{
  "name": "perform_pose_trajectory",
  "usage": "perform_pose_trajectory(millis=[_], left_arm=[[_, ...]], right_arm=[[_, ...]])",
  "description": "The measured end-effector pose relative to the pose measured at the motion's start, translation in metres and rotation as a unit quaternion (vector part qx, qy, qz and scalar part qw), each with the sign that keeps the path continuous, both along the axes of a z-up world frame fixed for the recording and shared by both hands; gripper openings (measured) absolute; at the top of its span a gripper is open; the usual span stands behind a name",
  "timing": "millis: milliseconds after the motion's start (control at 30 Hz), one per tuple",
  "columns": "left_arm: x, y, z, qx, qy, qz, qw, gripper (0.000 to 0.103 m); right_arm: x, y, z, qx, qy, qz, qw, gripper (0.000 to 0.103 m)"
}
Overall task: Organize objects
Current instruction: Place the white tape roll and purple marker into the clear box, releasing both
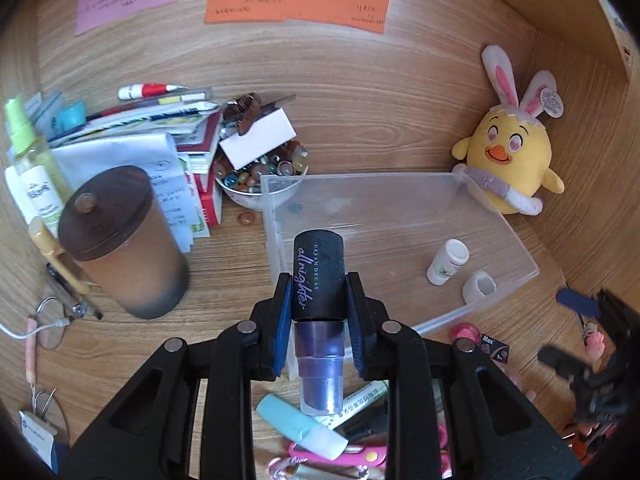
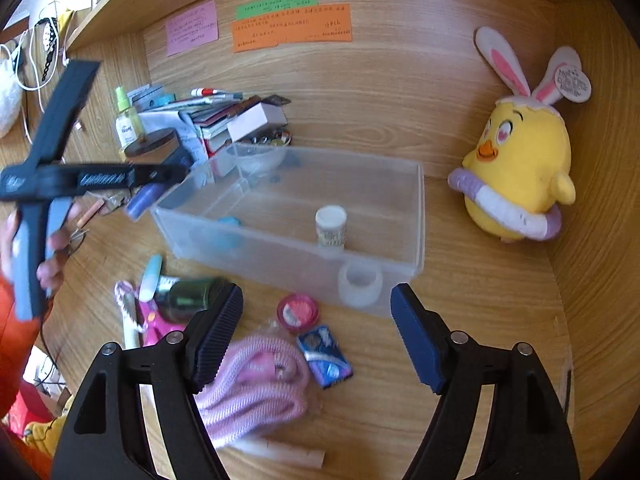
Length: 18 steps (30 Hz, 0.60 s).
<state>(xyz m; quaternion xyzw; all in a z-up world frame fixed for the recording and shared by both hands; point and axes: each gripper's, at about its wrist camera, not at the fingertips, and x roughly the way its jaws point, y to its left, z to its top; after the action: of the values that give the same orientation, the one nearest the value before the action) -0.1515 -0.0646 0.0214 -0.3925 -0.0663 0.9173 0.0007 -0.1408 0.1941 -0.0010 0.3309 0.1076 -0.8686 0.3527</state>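
My left gripper [image 1: 319, 280] is shut on a spray bottle [image 1: 319, 276] with a black cap and a purple body, held above the near left end of a clear plastic bin [image 1: 360, 176]. A small white bottle [image 1: 448, 262] and a white tape roll [image 1: 480, 286] stand inside the bin. In the right wrist view the bin [image 2: 332, 152] holds that white bottle [image 2: 331, 226], the tape roll [image 2: 360, 284] and a blue item [image 2: 229, 232]. My right gripper [image 2: 316, 296] is open just in front of the bin, with nothing between its pads. A pink cord bundle [image 2: 260, 384] and a pink round tin [image 2: 298, 312] lie under it.
A yellow plush chick [image 2: 520, 176] sits at the right wall. Left of the bin are a brown lidded jar [image 1: 124, 240], a bowl of beads [image 1: 260, 176] and a stack of books [image 1: 160, 136]. A blue packet [image 2: 326, 350], pink scissors [image 2: 156, 324] and tubes lie in front of the bin.
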Motion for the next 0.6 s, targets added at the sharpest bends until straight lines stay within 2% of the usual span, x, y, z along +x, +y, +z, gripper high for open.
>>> perform_pose_trajectory(millis=[267,367,433,533,600], left_arm=[[-0.016,0.008,-0.011,-0.015,-0.022,-0.006,0.9996,0.025],[-0.011,0.014,-0.007,-0.026,-0.010,-0.003,0.9996,0.025],[-0.007,0.016,-0.002,-0.033,-0.003,-0.004,0.9994,0.026],[0.006,0.019,0.007,-0.033,0.010,-0.009,0.9994,0.036],[0.019,0.020,0.010,-0.038,0.021,-0.006,0.9991,0.053]], right_arm=[[0.024,0.031,-0.036,0.037,-0.046,-0.006,0.998,0.074],[0.027,0.039,-0.046,0.031,-0.075,-0.003,0.997,0.074],[0.031,0.042,-0.050,0.031,-0.079,-0.001,0.996,0.074],[0.037,0.040,-0.055,0.036,-0.078,0.003,0.996,0.074],[0.041,0.035,-0.059,0.043,-0.080,0.013,0.996,0.074]])
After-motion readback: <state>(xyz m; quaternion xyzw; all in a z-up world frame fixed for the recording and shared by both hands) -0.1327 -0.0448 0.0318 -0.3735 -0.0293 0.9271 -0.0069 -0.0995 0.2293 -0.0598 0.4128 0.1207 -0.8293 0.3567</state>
